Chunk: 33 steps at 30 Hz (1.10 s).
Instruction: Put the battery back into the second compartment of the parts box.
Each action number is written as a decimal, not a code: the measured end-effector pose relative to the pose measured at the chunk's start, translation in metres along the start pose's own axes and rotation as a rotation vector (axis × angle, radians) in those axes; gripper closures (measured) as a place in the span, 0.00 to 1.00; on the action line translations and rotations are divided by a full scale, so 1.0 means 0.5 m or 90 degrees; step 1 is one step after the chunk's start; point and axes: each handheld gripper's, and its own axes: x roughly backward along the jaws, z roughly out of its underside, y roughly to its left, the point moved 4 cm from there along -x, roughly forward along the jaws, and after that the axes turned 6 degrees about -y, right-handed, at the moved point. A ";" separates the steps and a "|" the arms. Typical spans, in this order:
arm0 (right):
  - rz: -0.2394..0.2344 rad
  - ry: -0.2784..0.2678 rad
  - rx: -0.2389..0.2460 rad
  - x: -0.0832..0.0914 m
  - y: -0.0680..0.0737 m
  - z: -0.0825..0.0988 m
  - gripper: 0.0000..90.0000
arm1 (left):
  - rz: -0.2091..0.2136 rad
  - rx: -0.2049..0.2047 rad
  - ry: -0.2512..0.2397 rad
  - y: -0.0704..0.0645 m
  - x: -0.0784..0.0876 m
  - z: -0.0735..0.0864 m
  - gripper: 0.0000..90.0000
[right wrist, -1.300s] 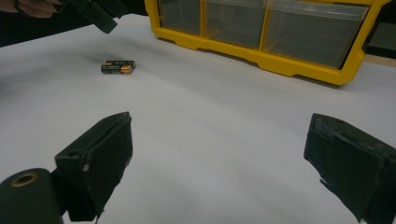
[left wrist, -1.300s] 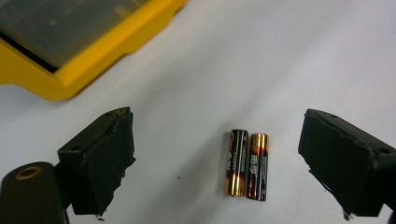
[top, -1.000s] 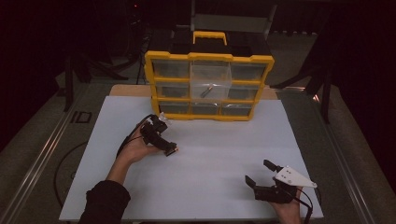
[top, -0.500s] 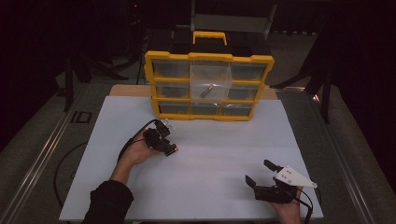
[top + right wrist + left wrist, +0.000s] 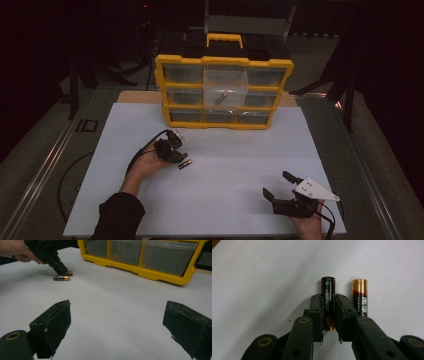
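Left gripper [image 5: 328,302] just closed, clamped on black battery [image 5: 328,288]; second battery [image 5: 360,296] lies just beside at 3 o'clock. Right gripper [image 5: 117,322] jaws apart, nothing between.

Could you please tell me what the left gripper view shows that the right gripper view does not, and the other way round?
The left gripper view alone shows, close up, the left gripper shut on one battery, its jaws having just closed on it, with a second battery lying beside it. The right gripper view alone shows the yellow drawer cabinet and the right gripper with its fingers wide apart over nothing. Both show the batteries, the left gripper and the white tabletop.
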 end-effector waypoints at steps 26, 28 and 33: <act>-0.001 -0.003 -0.001 -0.001 -0.001 0.000 0.08 | 0.005 -0.012 -0.027 0.002 0.026 -0.007 0.87; -0.001 -0.003 -0.003 -0.001 -0.001 0.000 0.08 | 0.010 -0.008 -0.052 0.004 0.047 -0.015 0.87; -0.003 0.001 -0.001 -0.003 0.001 0.000 0.08 | 0.011 0.000 -0.112 0.012 0.104 -0.037 0.87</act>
